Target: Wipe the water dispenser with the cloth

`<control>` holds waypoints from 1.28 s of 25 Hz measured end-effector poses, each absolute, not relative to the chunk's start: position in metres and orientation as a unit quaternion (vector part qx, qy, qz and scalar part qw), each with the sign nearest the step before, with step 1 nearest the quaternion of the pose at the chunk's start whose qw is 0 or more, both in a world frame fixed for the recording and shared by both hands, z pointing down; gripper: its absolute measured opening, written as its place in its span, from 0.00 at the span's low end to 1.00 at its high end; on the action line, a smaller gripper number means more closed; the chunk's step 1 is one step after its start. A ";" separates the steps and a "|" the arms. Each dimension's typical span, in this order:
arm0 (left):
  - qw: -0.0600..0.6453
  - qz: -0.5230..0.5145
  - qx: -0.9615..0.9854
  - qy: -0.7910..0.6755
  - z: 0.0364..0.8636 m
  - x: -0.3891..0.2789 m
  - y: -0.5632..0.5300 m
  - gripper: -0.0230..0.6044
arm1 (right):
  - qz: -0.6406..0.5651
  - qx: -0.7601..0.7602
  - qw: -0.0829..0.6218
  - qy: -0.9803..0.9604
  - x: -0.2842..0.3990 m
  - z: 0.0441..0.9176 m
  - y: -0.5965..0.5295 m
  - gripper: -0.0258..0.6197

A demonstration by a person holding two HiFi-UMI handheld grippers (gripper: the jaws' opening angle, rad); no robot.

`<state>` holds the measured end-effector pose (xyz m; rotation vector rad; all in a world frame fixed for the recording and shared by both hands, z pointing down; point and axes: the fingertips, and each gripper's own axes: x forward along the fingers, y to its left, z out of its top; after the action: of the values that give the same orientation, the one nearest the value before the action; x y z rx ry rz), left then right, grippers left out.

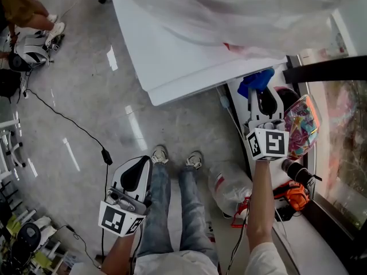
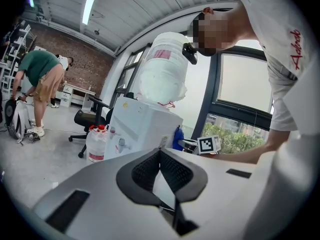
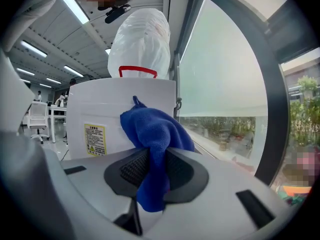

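Observation:
The white water dispenser stands ahead of me, its bottle wrapped in a clear plastic bag. My right gripper is shut on a blue cloth, held close to the dispenser's side panel with its yellow label. In the head view the blue cloth pokes out beyond the right gripper, beside the dispenser's right edge. My left gripper is shut with nothing in it, low at my left side, far from the dispenser.
A window ledge on the right carries a colourful bag and an orange tool. A white plastic bag lies by my feet. Cables run across the floor. A person bends over at far left near an office chair.

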<state>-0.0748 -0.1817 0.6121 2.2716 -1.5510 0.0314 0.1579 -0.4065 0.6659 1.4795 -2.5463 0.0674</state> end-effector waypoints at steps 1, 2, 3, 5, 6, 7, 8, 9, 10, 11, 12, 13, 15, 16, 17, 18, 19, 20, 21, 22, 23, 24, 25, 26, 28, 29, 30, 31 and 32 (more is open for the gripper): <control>0.194 0.012 0.810 -0.553 0.613 -0.075 -0.182 0.05 | 0.022 0.500 0.099 -0.860 0.158 0.666 -0.407 0.19; 0.195 0.012 0.810 -0.554 0.613 -0.075 -0.182 0.05 | 0.022 0.499 0.100 -0.861 0.158 0.667 -0.407 0.19; 0.195 0.013 0.809 -0.554 0.614 -0.075 -0.182 0.05 | 0.022 0.498 0.100 -0.861 0.157 0.667 -0.406 0.19; 0.195 0.012 0.810 -0.554 0.613 -0.075 -0.181 0.05 | 0.024 0.497 0.099 -0.862 0.155 0.668 -0.403 0.19; 0.195 0.011 0.810 -0.553 0.613 -0.075 -0.180 0.05 | 0.025 0.496 0.099 -0.862 0.152 0.669 -0.401 0.19; 0.195 0.010 0.810 -0.553 0.613 -0.076 -0.179 0.05 | 0.026 0.494 0.098 -0.864 0.149 0.669 -0.398 0.19; 0.195 0.010 0.811 -0.552 0.613 -0.076 -0.178 0.05 | 0.028 0.491 0.097 -0.865 0.144 0.670 -0.394 0.19; 0.195 0.009 0.811 -0.552 0.612 -0.077 -0.177 0.05 | 0.030 0.485 0.096 -0.869 0.137 0.671 -0.388 0.19; 0.195 0.007 0.811 -0.552 0.612 -0.078 -0.176 0.05 | 0.032 0.477 0.095 -0.873 0.127 0.672 -0.381 0.19; 0.195 0.006 0.811 -0.552 0.612 -0.078 -0.174 0.05 | 0.034 0.466 0.096 -0.879 0.114 0.675 -0.371 0.19; 0.195 0.006 0.811 -0.551 0.612 -0.079 -0.171 0.05 | 0.037 0.454 0.096 -0.885 0.100 0.678 -0.360 0.19; 0.195 0.005 0.812 -0.551 0.613 -0.079 -0.169 0.05 | 0.042 0.441 0.098 -0.891 0.085 0.683 -0.348 0.19; 0.195 0.005 0.812 -0.550 0.614 -0.081 -0.163 0.05 | 0.050 0.412 0.098 -0.905 0.052 0.694 -0.324 0.19; 0.195 0.004 0.812 -0.550 0.616 -0.083 -0.160 0.05 | 0.051 0.397 0.092 -0.912 0.033 0.697 -0.313 0.19; 0.195 0.004 0.810 -0.552 0.618 -0.087 -0.157 0.05 | 0.051 0.382 0.083 -0.919 0.013 0.699 -0.303 0.19; 0.197 0.004 0.808 -0.555 0.620 -0.091 -0.154 0.05 | 0.050 0.366 0.077 -0.926 -0.006 0.701 -0.292 0.19; 0.199 0.005 0.806 -0.558 0.623 -0.096 -0.150 0.05 | 0.048 0.349 0.081 -0.932 -0.024 0.704 -0.282 0.19; 0.201 0.007 0.803 -0.561 0.626 -0.100 -0.146 0.05 | 0.048 0.332 0.092 -0.937 -0.039 0.710 -0.273 0.19; 0.204 0.008 0.801 -0.563 0.629 -0.103 -0.142 0.05 | 0.051 0.319 0.103 -0.941 -0.052 0.715 -0.265 0.19; 0.206 0.010 0.800 -0.564 0.632 -0.106 -0.139 0.05 | 0.055 0.311 0.109 -0.942 -0.062 0.719 -0.261 0.19; 0.207 0.011 0.799 -0.565 0.635 -0.109 -0.136 0.05 | 0.059 0.309 0.109 -0.943 -0.070 0.721 -0.260 0.19; 0.207 0.013 0.798 -0.566 0.637 -0.110 -0.135 0.05 | 0.063 0.311 0.104 -0.943 -0.074 0.722 -0.261 0.19; 0.208 0.013 0.798 -0.566 0.639 -0.112 -0.134 0.05 | 0.067 0.316 0.095 -0.942 -0.074 0.722 -0.265 0.19; 0.208 0.013 0.797 -0.567 0.640 -0.113 -0.134 0.05 | 0.069 0.322 0.088 -0.940 -0.072 0.723 -0.270 0.19; 0.209 0.013 0.796 -0.568 0.643 -0.114 -0.134 0.05 | 0.071 0.334 0.084 -0.936 -0.062 0.727 -0.279 0.19; 0.209 0.013 0.796 -0.568 0.644 -0.114 -0.134 0.05 | 0.071 0.340 0.084 -0.934 -0.055 0.729 -0.283 0.19; 0.209 0.012 0.796 -0.567 0.645 -0.113 -0.135 0.05 | 0.071 0.348 0.087 -0.931 -0.045 0.732 -0.288 0.19; 0.209 0.012 0.797 -0.567 0.646 -0.111 -0.136 0.05 | 0.072 0.358 0.091 -0.926 -0.034 0.735 -0.293 0.19; 0.209 0.012 0.798 -0.565 0.647 -0.109 -0.138 0.05 | 0.073 0.370 0.098 -0.921 -0.020 0.740 -0.299 0.19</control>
<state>-0.1094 -0.1377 0.6467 2.2187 -1.5723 0.0330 -0.0197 -0.2988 0.7397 1.0945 -2.7253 0.2174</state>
